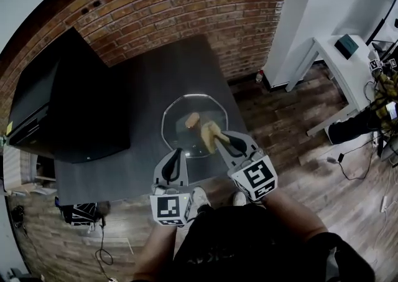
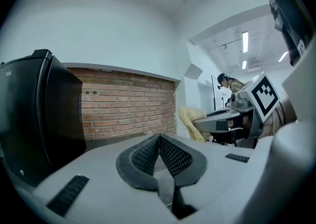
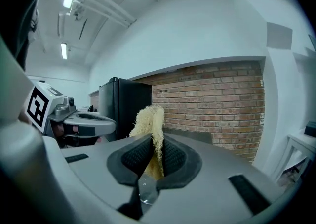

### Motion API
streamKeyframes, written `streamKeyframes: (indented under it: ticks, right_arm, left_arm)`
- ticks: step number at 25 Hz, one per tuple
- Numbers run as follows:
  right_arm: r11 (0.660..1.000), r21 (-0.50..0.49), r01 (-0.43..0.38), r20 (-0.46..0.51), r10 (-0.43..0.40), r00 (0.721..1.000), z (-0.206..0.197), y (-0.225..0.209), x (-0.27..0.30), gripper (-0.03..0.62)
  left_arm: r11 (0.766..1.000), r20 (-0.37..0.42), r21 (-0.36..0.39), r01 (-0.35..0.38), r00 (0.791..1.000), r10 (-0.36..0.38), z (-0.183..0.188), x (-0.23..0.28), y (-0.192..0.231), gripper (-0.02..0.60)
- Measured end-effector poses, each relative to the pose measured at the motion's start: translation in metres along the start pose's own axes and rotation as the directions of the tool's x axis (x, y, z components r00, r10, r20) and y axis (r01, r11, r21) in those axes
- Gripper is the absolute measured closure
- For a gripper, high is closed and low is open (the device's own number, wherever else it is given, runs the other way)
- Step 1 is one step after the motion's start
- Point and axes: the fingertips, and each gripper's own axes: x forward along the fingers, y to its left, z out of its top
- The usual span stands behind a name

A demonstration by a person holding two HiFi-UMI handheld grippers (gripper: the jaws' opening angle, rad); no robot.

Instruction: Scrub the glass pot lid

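Our right gripper (image 3: 154, 144) pinched a loofah scrubber (image 3: 148, 121); our left gripper (image 2: 159, 141) was clenched on nothing. The glass pot lid (image 1: 177, 122) lay on the dark table (image 1: 143, 88), beneath the scrubber. We judged overlapping circular strokes best.

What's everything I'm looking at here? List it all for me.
lid: one, clear glass with a wooden knob, on the table
table: one, dark grey, against the brick wall
cabinet: one, black, at the table's left
side table: one, white, far right
scrubber: one, pale yellow, between the right gripper's jaws
left gripper: one, grey, shut, empty
right gripper: one, grey, shut on the scrubber
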Motion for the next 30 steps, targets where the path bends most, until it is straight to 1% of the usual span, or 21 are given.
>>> streamKeyframes:
  ticks: [7, 16, 23, 30]
  right_arm:
    - [0.998, 0.021, -0.065, -0.040, 0.066, 0.997, -0.021, 0.011, -0.027, 0.546]
    - [0.990, 0.013, -0.143, -0.079, 0.144, 0.986, -0.045, 0.023, -0.047, 0.546]
    - [0.983, -0.002, -0.181, -0.085, 0.180, 0.980, -0.049, 0.033, -0.062, 0.546]
    - [0.981, -0.006, -0.192, -0.078, 0.191, 0.978, -0.052, 0.036, -0.076, 0.546]
  left_arm:
    - [0.998, -0.051, -0.060, -0.032, 0.998, 0.029, -0.018, -0.021, -0.033, 0.548]
    - [0.990, -0.086, -0.105, -0.092, 0.993, 0.083, -0.038, -0.039, -0.053, 0.548]
    - [0.987, -0.096, -0.108, -0.118, 0.990, 0.108, -0.044, -0.053, -0.063, 0.548]
    - [0.987, -0.089, -0.103, -0.121, 0.990, 0.112, -0.043, -0.059, -0.076, 0.548]
